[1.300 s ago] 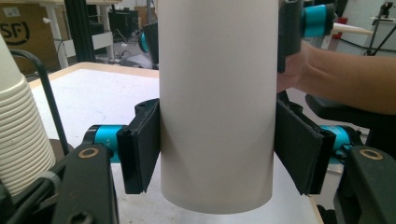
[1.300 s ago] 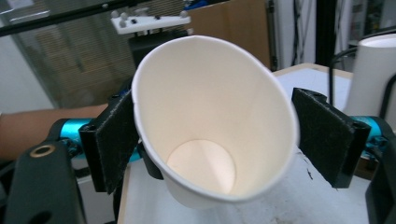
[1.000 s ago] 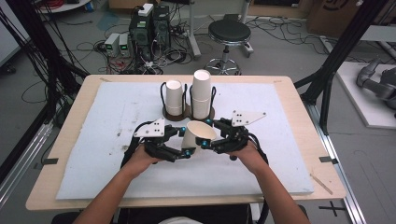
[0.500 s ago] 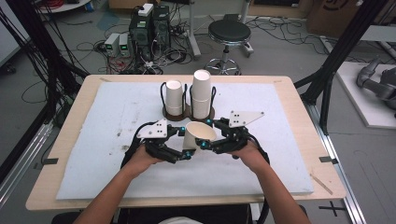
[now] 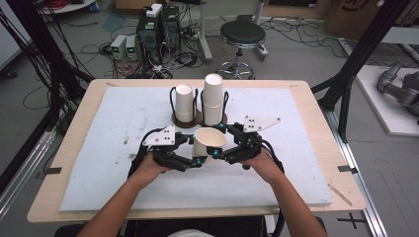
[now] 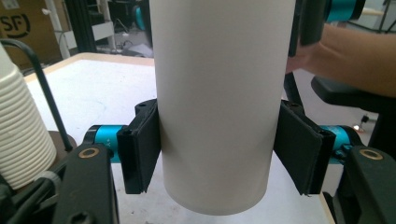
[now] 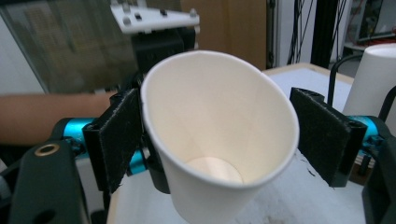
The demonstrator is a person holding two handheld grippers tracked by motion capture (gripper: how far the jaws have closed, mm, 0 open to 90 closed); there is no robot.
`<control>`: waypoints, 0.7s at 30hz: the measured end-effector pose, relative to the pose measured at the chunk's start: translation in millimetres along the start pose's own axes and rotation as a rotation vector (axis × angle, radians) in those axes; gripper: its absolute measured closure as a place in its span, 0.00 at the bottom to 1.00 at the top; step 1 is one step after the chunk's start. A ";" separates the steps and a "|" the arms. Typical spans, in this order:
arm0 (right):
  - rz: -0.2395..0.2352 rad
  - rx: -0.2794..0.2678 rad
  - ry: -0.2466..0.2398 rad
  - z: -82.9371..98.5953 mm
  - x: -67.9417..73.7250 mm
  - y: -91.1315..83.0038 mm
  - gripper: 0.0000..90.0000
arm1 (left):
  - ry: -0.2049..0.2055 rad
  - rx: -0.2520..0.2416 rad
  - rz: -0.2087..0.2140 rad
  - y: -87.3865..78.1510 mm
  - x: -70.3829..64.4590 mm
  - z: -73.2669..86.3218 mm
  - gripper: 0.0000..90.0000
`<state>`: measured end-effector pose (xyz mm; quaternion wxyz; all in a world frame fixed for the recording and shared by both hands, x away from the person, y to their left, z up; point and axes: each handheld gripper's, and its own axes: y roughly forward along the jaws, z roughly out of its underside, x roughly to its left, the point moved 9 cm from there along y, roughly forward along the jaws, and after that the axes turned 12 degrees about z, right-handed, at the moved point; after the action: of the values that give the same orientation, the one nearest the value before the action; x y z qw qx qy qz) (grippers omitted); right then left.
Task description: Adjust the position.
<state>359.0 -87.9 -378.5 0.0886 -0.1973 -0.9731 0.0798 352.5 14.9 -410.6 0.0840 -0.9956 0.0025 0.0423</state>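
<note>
The left gripper (image 5: 193, 162) clamped one white cup (image 5: 209, 142) low on its wall, above the mat (image 5: 296, 163). The right gripper (image 5: 217, 154) stood open around it. Behind sat two cup stacks (image 5: 213, 98) in one holder (image 5: 174, 120). No writing was readable on them.
</note>
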 end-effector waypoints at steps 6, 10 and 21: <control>0.000 -0.007 0.023 0.6 -2.0 -0.2 0.26 | -0.004 -0.007 0.000 0.1 -0.1 -0.1 0.39; -0.021 -0.004 -0.012 1.0 2.1 -0.1 0.36 | 0.003 0.003 0.006 1.2 -1.1 1.0 0.40; 0.001 0.025 -0.074 3.5 -2.7 -3.8 0.43 | -0.022 0.035 -0.015 5.2 1.7 6.0 0.30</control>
<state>359.3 -92.8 -381.5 0.0547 -0.1937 -0.9745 0.0992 353.7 10.7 -417.6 0.1017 -0.9934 -0.0051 0.0525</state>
